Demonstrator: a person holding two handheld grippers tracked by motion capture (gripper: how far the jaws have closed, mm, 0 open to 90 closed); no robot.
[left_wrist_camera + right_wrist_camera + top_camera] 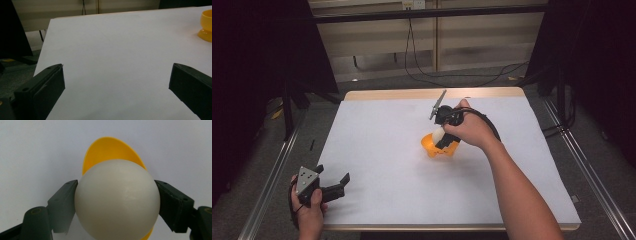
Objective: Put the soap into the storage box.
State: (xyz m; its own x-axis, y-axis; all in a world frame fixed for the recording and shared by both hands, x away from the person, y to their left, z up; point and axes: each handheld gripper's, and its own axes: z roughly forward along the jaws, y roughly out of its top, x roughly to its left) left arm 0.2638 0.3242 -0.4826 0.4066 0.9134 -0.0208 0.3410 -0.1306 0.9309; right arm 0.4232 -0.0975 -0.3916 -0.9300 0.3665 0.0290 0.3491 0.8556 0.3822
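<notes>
A white egg (117, 200) sits clamped between the two black jaws of my right gripper (117, 202), which points down at a yellow egg cup (110, 150). The egg hangs right over the cup's mouth. From above, the right gripper (441, 139) is near the middle of the white table, with the egg (439, 133) at the rim of the yellow cup (435, 147). My left gripper (334, 186) rests open near the table's front left corner, nothing between its jaws. From the left gripper, the yellow cup (206, 26) stands far off at the right edge.
The white tabletop (382, 145) is bare around the cup. Metal rails (272, 175) run along both sides of the table. Dark screens and cables (422, 65) stand beyond the far edge.
</notes>
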